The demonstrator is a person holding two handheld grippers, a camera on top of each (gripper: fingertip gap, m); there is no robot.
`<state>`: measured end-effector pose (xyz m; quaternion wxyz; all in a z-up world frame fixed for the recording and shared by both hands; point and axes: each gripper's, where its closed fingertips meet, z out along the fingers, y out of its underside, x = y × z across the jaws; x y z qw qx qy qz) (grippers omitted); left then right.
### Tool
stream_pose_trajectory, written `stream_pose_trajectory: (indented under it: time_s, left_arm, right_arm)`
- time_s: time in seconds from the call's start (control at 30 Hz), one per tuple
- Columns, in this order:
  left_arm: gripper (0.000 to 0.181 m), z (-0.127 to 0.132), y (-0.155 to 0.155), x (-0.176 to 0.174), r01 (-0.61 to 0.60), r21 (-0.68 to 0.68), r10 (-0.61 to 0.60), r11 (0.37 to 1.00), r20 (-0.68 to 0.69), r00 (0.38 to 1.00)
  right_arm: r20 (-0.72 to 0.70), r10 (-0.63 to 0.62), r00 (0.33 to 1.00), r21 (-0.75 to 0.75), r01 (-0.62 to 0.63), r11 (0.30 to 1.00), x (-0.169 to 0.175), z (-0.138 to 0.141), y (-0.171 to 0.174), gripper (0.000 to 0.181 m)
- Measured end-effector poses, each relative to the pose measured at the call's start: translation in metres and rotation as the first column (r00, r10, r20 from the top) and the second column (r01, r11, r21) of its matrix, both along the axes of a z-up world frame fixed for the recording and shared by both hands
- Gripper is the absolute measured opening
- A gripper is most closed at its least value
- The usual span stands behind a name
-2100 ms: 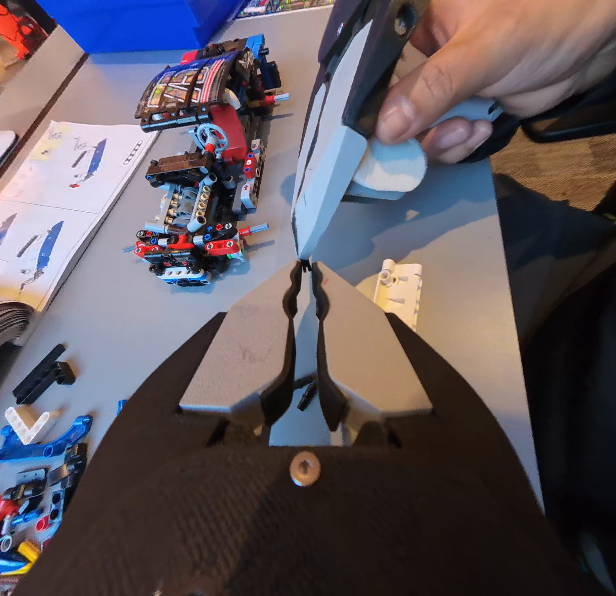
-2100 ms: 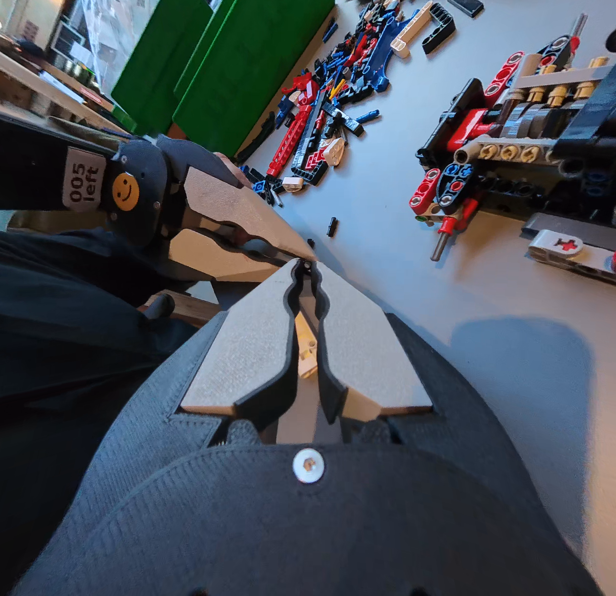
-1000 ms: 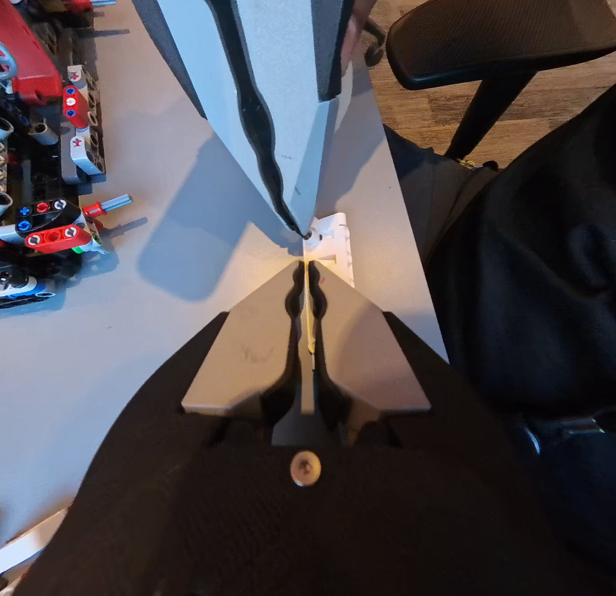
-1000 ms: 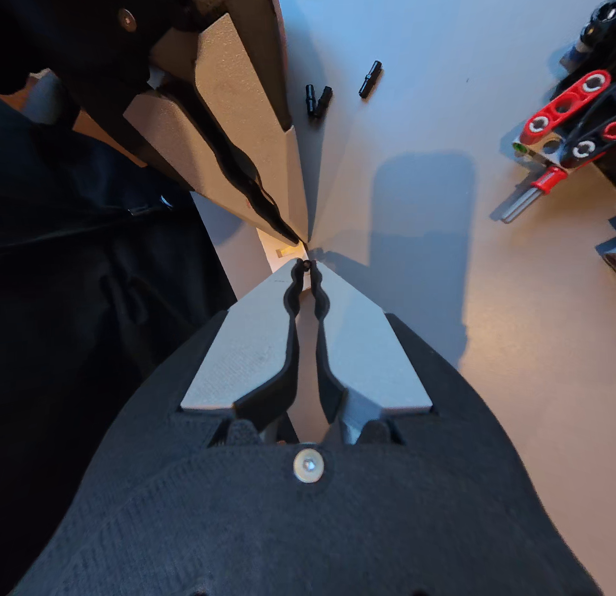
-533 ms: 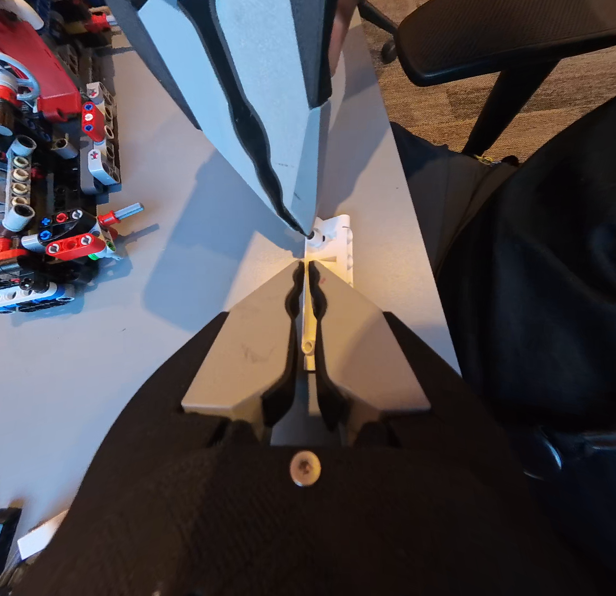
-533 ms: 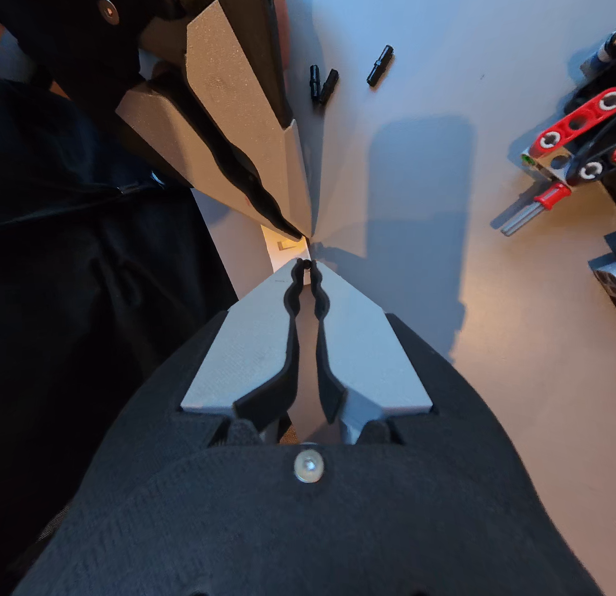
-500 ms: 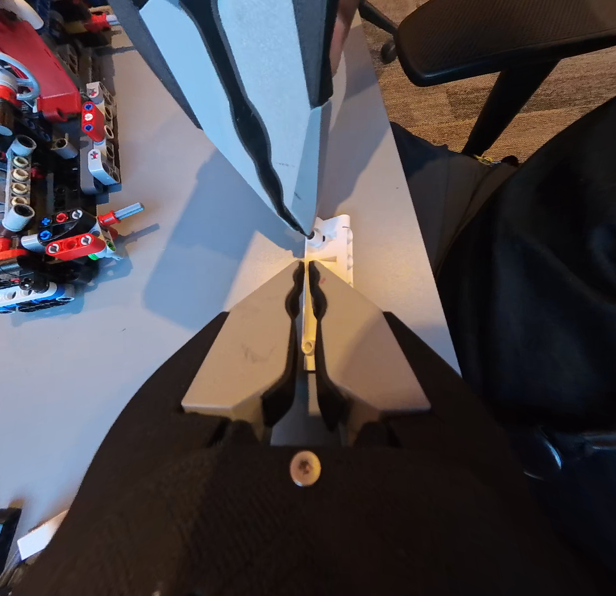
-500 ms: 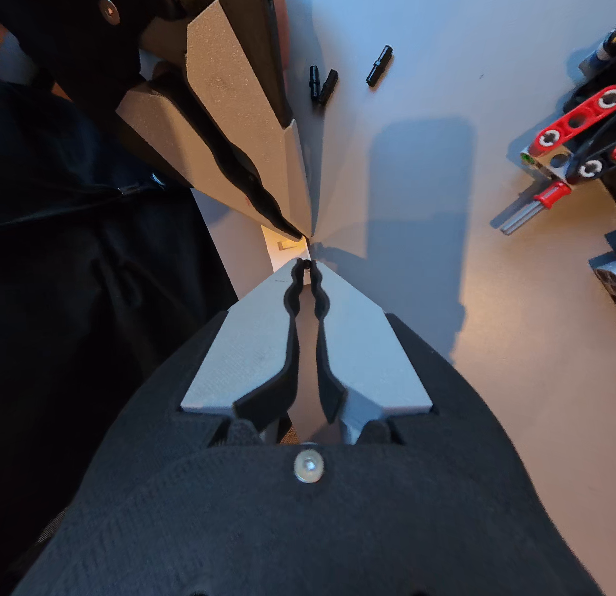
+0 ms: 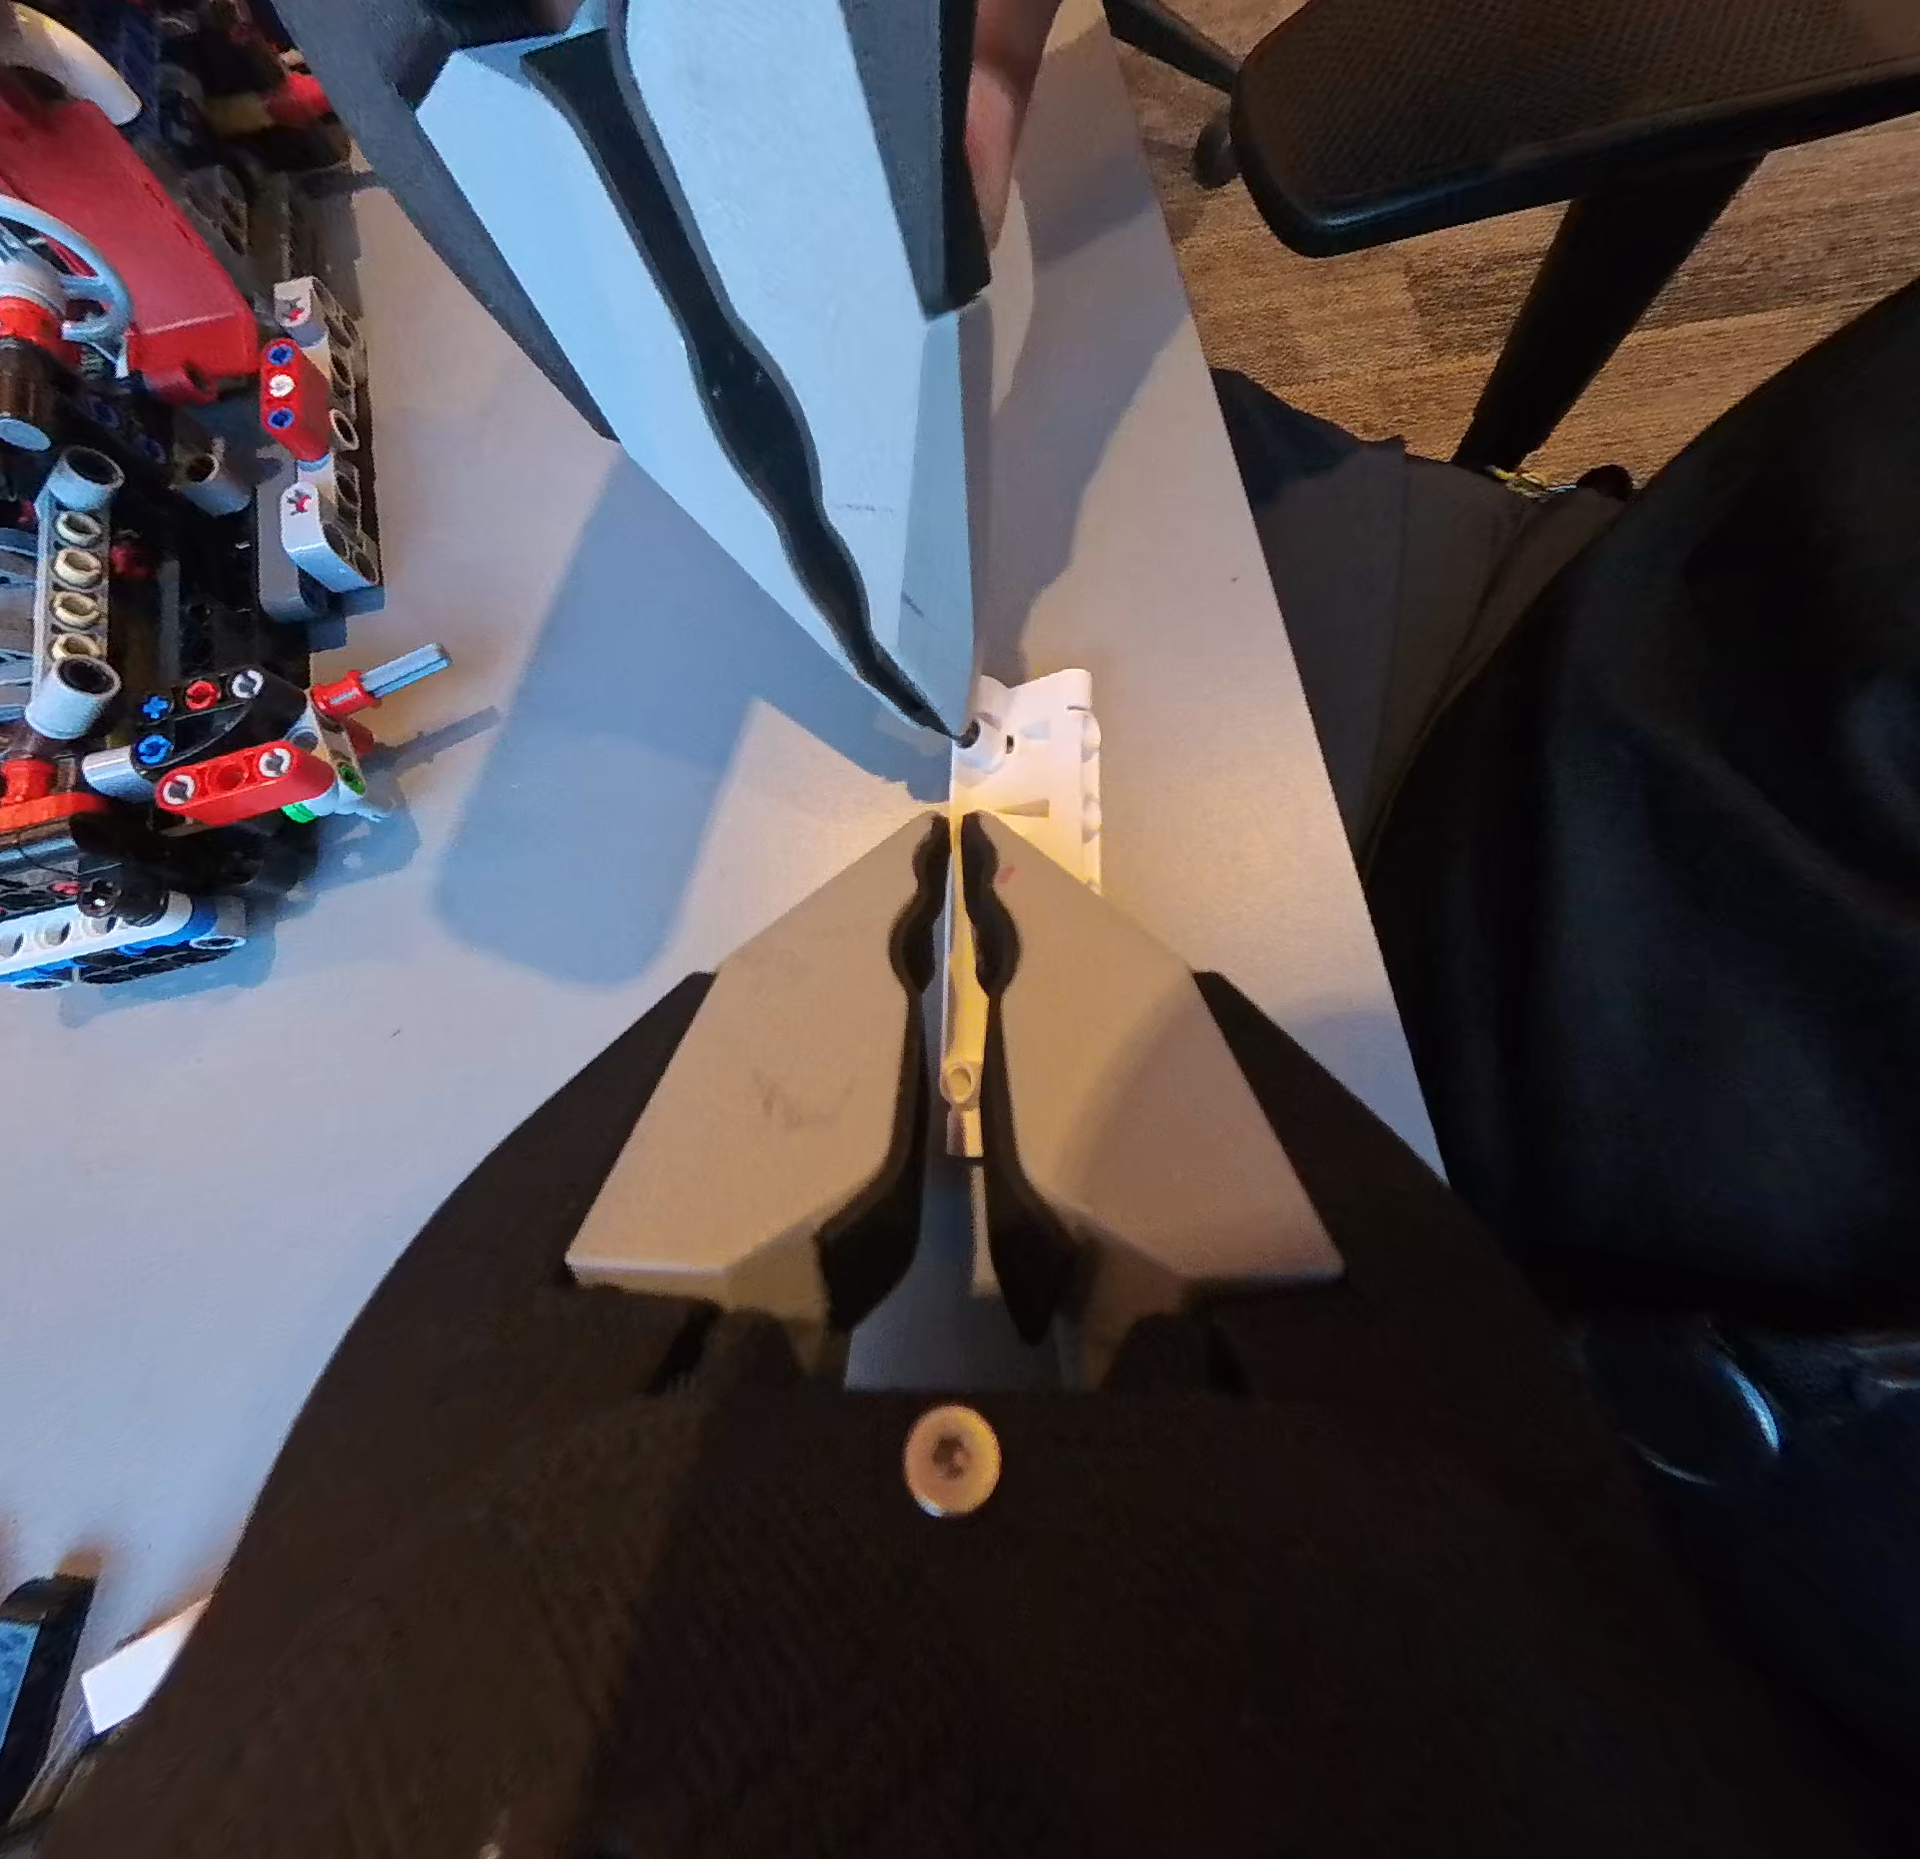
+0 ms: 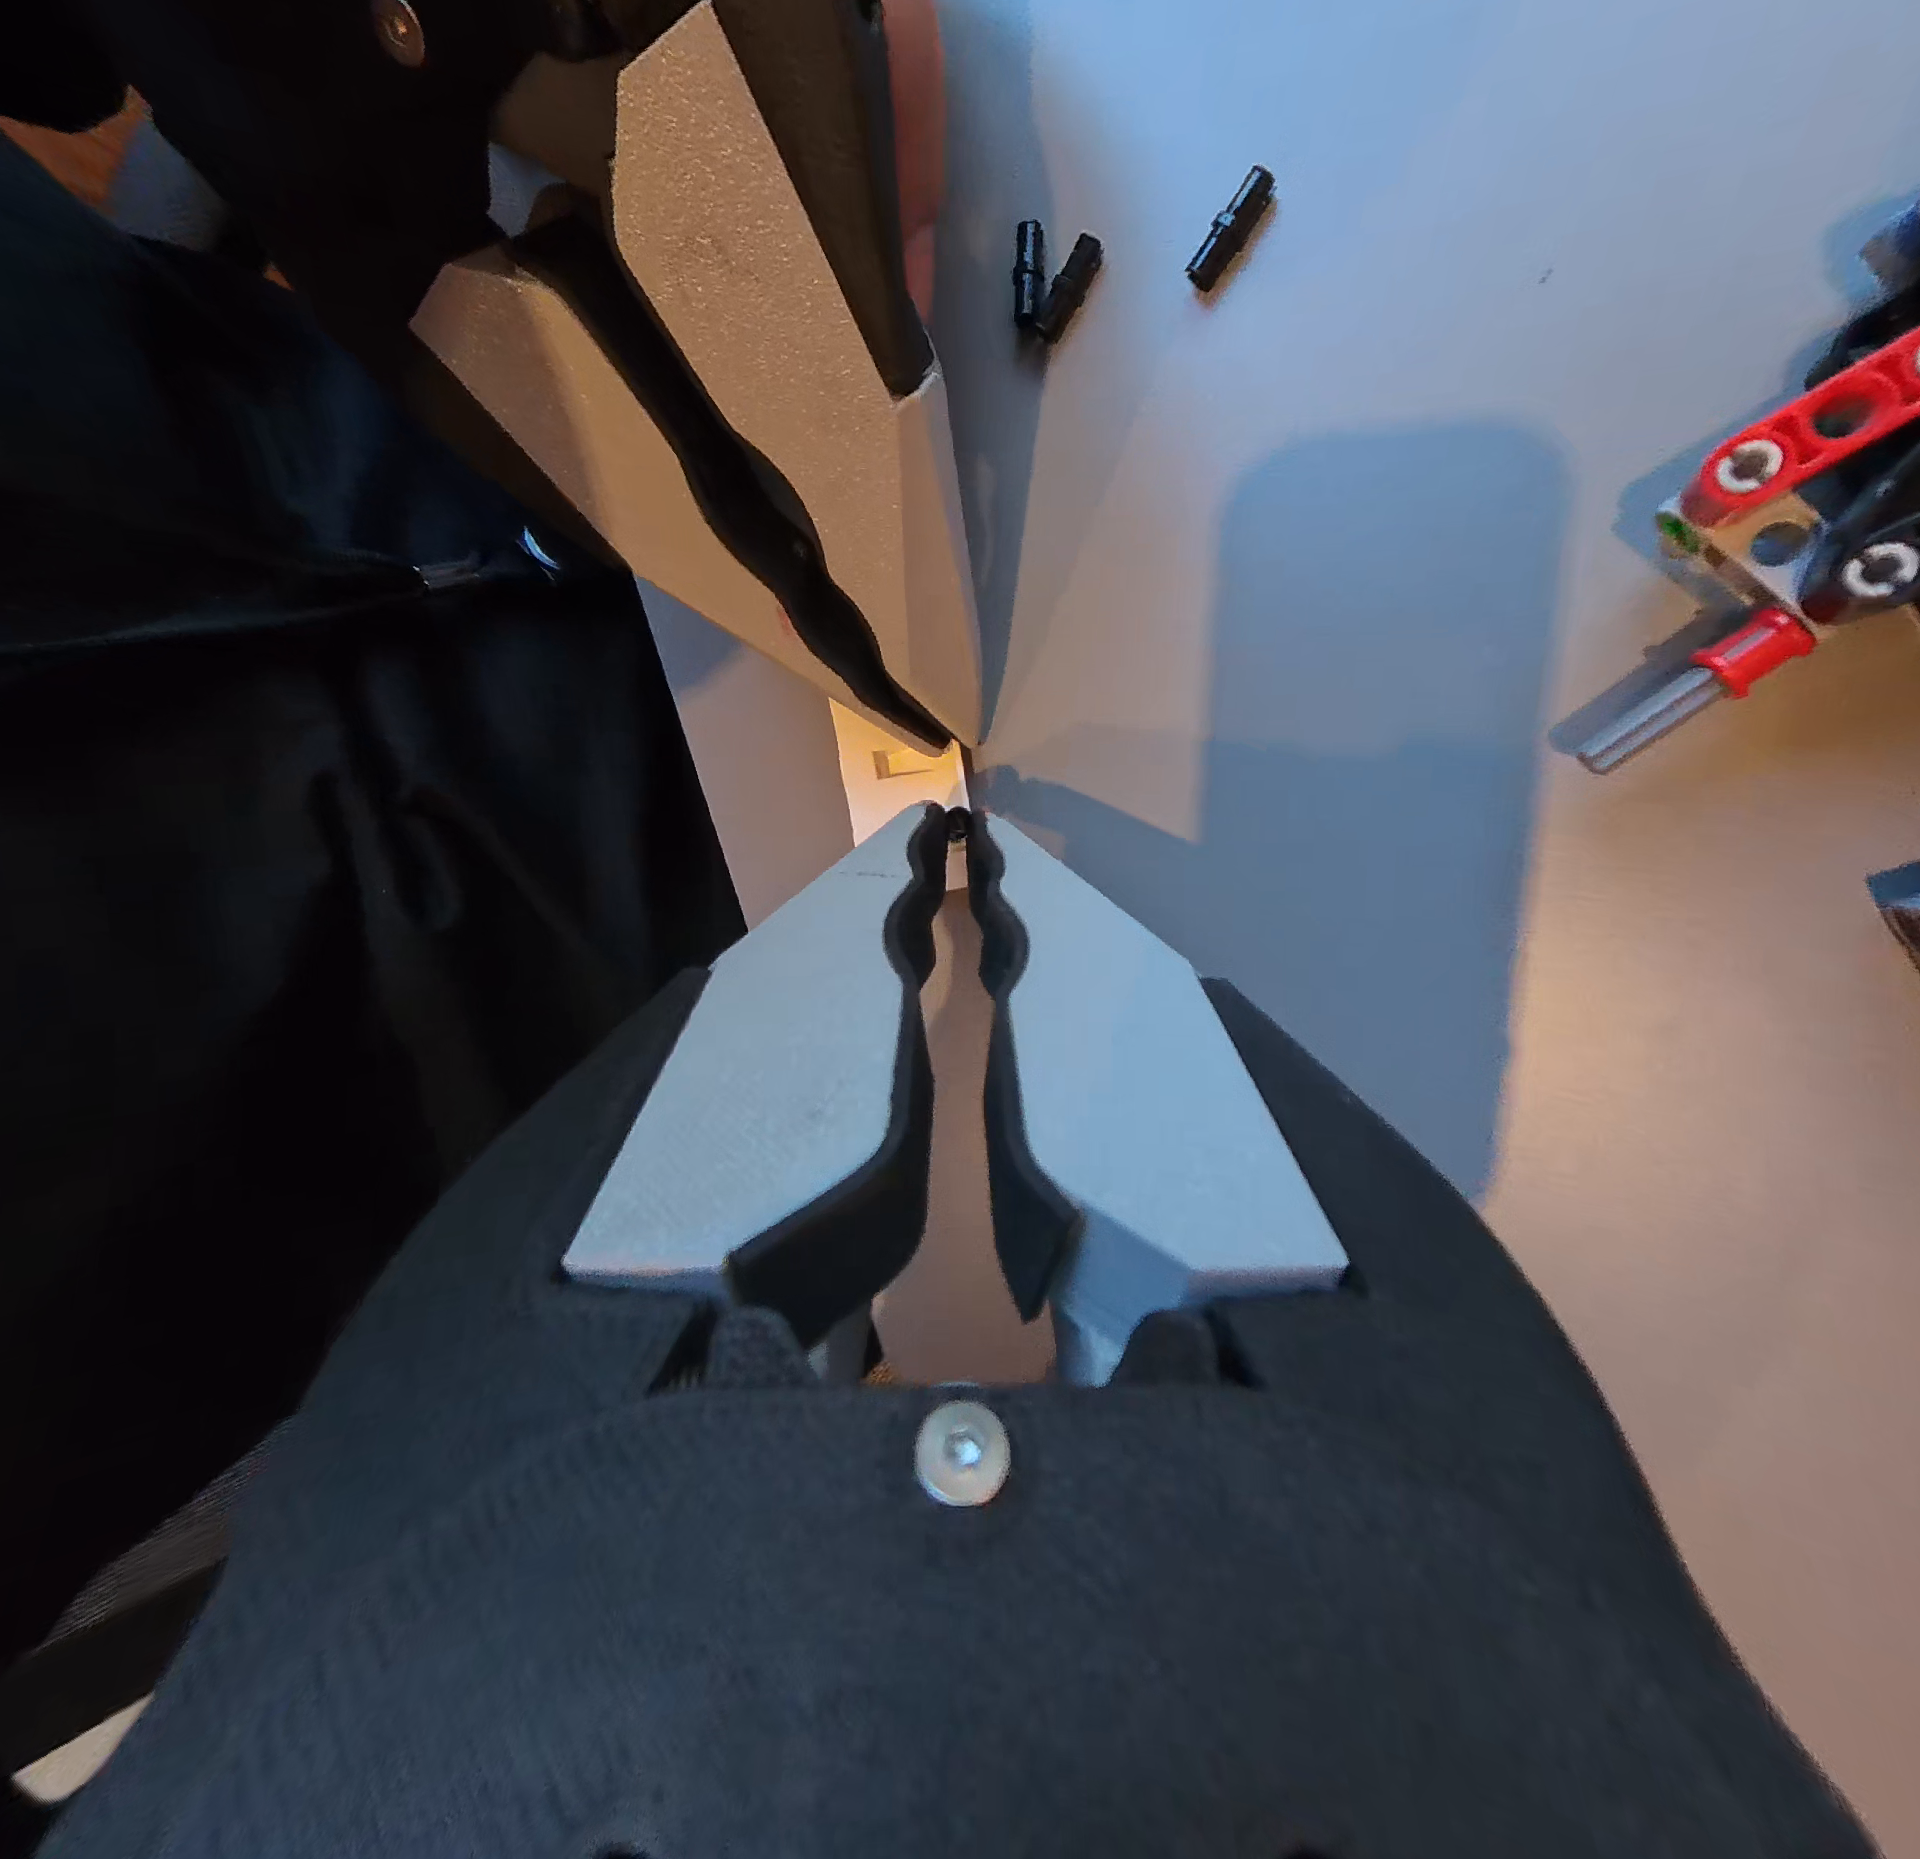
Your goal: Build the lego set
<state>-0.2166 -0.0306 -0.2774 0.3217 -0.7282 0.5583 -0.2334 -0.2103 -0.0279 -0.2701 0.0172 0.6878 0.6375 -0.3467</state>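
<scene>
Both tongs meet tip to tip over one small join. Left gripper (image 9: 954, 822) is closed to a narrow slit on a white panel piece (image 9: 1039, 760), whose thin edge runs back between its fingers while the broader end sticks out just past the tips. Right gripper (image 10: 954, 822), seen coming down from above in the left wrist view (image 9: 940, 723), is pinched on a small black pin (image 10: 955, 825), and that pin's end sits at a round socket on the panel, touching or all but touching; how deep it has gone I cannot tell.

By my reading the build is well along but unfinished: a large part-built car (image 9: 156, 604) in red, black and grey stands well off to the left gripper's left, while this panel is not yet joined to it. Three loose black pins (image 10: 1081, 266) lie on the grey table (image 10: 1351, 147) beyond the right gripper's tips, so more pinning likely remains.
</scene>
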Motion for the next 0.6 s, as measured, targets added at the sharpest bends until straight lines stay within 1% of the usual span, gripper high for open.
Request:
stream_pose_trajectory:
  time_s: [0.2, 0.33, 0.47, 0.6]
  left_arm:
    - [0.0, 0.0001, 0.0, 0.0003, 0.003, 0.007, -0.003, 1.0, -0.002, 1.0]
    - [0.0, -0.0001, 0.0001, 0.0004, 0.004, 0.001, -0.004, 1.0, 0.001, 1.0]
    - [0.0, 0.0, 0.0002, 0.0004, 0.004, 0.007, -0.004, 1.0, -0.001, 1.0]
    - [0.0, 0.0, -0.0006, 0.0006, 0.008, 0.006, -0.008, 1.0, -0.001, 1.0]
  right_arm:
    - [-0.09, 0.075, 0.993, 0.067, -0.069, 0.995, 0.0021, -0.0003, -0.0006, 0.001]
    - [-0.044, 0.136, 0.99, 0.121, -0.13, 0.984, 0.0013, -0.0007, -0.0011, 0.001]
    - [0.02, 0.145, 0.989, 0.06, -0.146, 0.988, 0.0007, -0.0037, -0.002, 0.002]
    - [0.04, 0.08, 0.996, -0.019, -0.08, 0.997, 0.0017, -0.0052, -0.0044, 0.002]
